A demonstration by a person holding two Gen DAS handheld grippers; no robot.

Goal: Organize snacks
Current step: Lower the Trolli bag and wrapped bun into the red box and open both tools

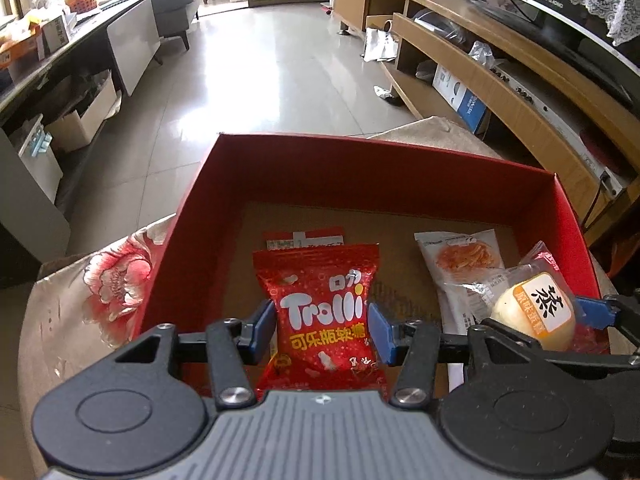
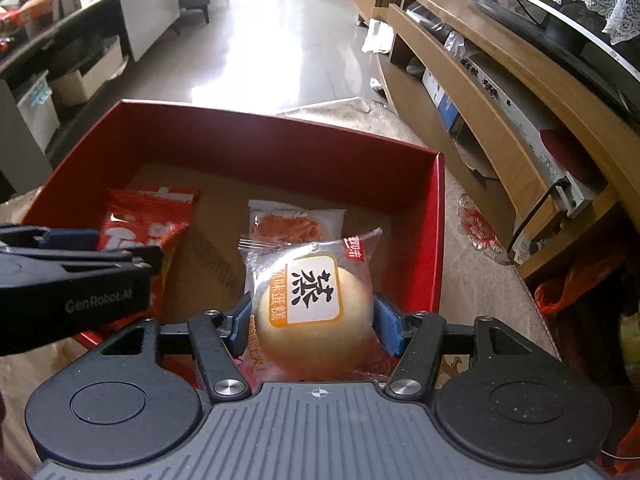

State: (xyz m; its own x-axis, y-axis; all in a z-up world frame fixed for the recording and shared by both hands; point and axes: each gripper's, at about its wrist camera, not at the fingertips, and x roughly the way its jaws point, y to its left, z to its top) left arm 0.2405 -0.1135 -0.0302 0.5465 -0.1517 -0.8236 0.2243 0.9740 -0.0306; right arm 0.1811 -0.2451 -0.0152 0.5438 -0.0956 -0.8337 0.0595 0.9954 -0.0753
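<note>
A red cardboard box (image 1: pixel 360 168) sits open on a table covered with a flowered cloth (image 1: pixel 116 276), and both grippers hang over its near edge, angled down into it. The left gripper (image 1: pixel 322 326) has its blue pads against the two sides of a red Trolli gummy bag (image 1: pixel 324 312), which stands upright between them just above the box's brown floor. To its right, the right gripper (image 2: pixel 312 322) holds a clear-wrapped steamed cake (image 2: pixel 316 312), its pads close against the round bun on both sides. Behind the cake, flat on the floor of the box, lies a white packet with an orange picture (image 2: pixel 298 222). Another red-and-white packet (image 1: pixel 304 238) lies behind the Trolli bag.
</note>
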